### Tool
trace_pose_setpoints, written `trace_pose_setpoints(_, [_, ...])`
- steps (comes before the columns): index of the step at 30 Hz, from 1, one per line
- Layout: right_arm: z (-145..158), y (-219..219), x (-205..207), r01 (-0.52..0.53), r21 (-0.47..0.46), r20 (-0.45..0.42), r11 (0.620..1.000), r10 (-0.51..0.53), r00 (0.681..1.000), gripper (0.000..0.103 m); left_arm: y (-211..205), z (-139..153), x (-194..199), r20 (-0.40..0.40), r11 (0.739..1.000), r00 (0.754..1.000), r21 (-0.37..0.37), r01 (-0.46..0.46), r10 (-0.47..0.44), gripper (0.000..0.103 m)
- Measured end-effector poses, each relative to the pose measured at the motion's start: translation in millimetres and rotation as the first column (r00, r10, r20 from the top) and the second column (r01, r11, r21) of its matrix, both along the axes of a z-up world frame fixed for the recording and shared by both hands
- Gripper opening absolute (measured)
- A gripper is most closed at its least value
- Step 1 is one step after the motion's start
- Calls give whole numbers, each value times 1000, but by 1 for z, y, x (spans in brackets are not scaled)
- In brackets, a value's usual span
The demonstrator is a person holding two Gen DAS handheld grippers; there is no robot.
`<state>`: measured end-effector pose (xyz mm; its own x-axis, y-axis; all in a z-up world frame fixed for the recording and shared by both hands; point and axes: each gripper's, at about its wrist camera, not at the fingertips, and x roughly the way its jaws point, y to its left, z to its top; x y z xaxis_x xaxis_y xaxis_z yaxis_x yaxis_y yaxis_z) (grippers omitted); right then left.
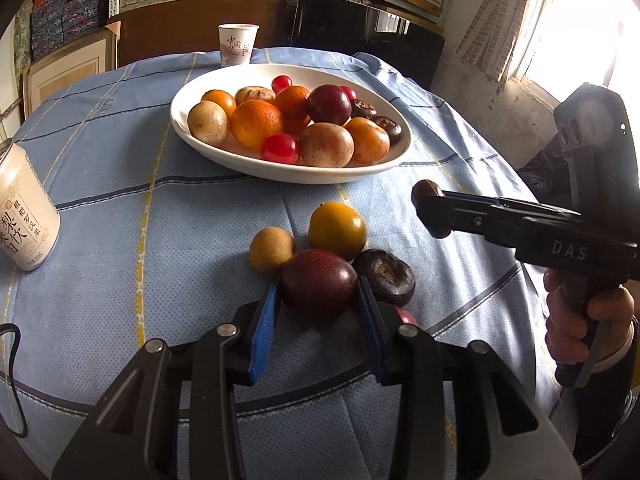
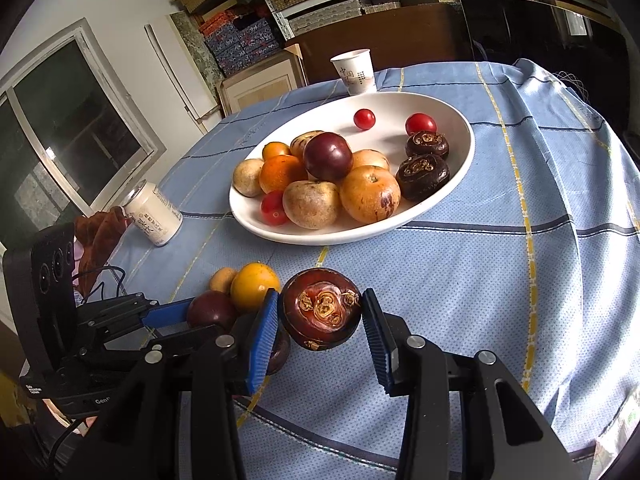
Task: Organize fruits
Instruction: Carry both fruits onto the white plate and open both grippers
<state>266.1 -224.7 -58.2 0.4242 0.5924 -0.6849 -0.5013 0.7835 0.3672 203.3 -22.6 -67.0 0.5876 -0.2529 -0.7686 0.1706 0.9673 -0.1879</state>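
Note:
A white oval bowl [image 1: 200,136] [image 2: 460,152] holds several fruits: oranges, brown round fruits, a purple plum, cherry tomatoes and dark water chestnuts. On the blue cloth in front of it lie a small tan fruit [image 1: 271,249], a yellow-orange fruit [image 1: 337,230], a dark purple plum [image 1: 318,282] and a water chestnut [image 1: 385,277]. My left gripper [image 1: 318,304] is closed around the plum on the cloth. My right gripper [image 2: 320,316] is shut on another water chestnut [image 2: 321,314], held above the cloth; it also shows in the left wrist view [image 1: 430,212].
A white drink can [image 1: 24,216] [image 2: 154,214] stands at the table's left. A paper cup [image 1: 239,45] [image 2: 354,71] stands behind the bowl. A red fruit [image 1: 406,316] peeks from behind my left gripper's right finger. Shelves and boxes lie beyond the table.

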Motion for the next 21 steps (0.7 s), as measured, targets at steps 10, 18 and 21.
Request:
trace_pose_setpoints(10, [2,-1,0,22,21,26,1000,-22,999,43,9,15,-4,51,999,999,-29,-16,17,37])
trace_pose_setpoints(18, [18,-5,16,155,144,186,977,-180,966,43,37,44,33,89,983,992,-164,-78,94,37])
trace_pose_setpoints(21, [17,-3,32,183,158,191,970,-212,958,43,44,49,59,49,961,995,-268,-69,85,37])
